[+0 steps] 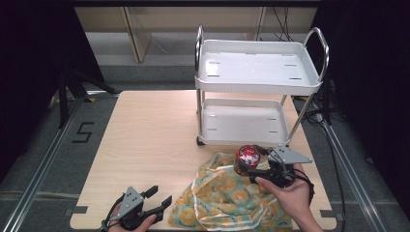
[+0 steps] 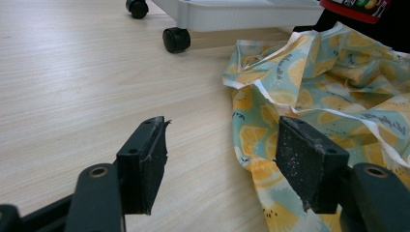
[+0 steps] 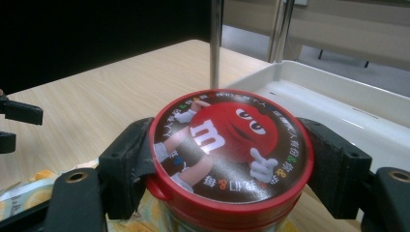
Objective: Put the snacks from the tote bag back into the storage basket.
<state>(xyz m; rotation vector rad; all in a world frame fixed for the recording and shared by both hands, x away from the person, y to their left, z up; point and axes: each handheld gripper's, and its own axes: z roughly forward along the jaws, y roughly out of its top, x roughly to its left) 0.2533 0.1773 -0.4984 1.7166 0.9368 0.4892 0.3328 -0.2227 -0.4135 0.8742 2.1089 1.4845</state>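
High view, near edge: left gripper point(image 1: 157, 196) is resting low on the wooden table point(image 1: 145, 130), jaws standing apart with nothing between them, pointing toward the lemon-print cloth bag point(image 1: 227, 198) just beside it. Left gripper view is confirming this: the bag's edge point(image 2: 270, 159) is lying just ahead of the far pad point(image 2: 309, 162).

Mid-table: right gripper point(image 1: 256, 166) is clamping the red-lidded candy jar point(image 1: 247, 157) by its lid rim, jar upright, above the bag's far edge. Right gripper view is showing both pads point(image 3: 130, 159) pressing opposite sides of the lid point(image 3: 229, 150).

Far: white two-tier trolley point(image 1: 258, 84) is standing directly beyond the jar, its lower tray point(image 1: 241, 137) nearest. Judgement: right hand is the nearer one for carrying the jar forward.
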